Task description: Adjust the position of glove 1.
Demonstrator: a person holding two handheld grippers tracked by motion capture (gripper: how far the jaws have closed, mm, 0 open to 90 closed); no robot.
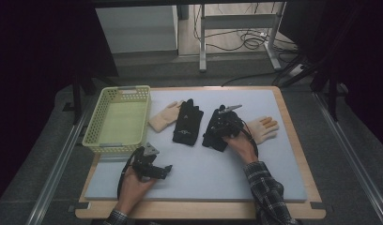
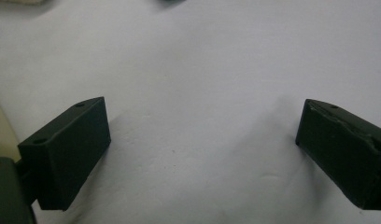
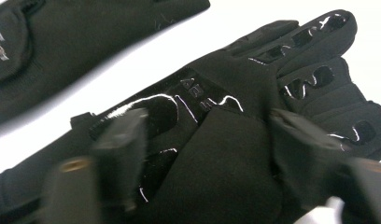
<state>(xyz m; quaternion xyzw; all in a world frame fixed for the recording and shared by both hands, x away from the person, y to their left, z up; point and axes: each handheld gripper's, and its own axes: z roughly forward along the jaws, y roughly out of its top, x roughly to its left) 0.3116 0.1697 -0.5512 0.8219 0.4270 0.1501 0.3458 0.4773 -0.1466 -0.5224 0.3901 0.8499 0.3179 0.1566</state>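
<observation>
Two black gloves lie mid-mat. One black glove [image 1: 187, 122] [image 3: 62, 42] lies flat. On the other black glove [image 1: 217, 137] [image 3: 254, 79] rests my right gripper [image 1: 222, 124] [image 3: 212, 158], its jaws straddling a raised fold of the fabric that bunches up between the pads. A cream glove [image 1: 164, 117] lies left of the black pair and another cream glove [image 1: 264, 129] to their right. My left gripper [image 1: 166, 169] [image 2: 202, 149] sits low on the mat near the front left, jaws wide apart with bare mat between them.
A pale yellow-green basket [image 1: 93, 123], empty, stands at the mat's left edge. The grey-blue mat [image 1: 203, 173] covers a wooden board on a dark floor. Table legs and cables lie beyond the far edge.
</observation>
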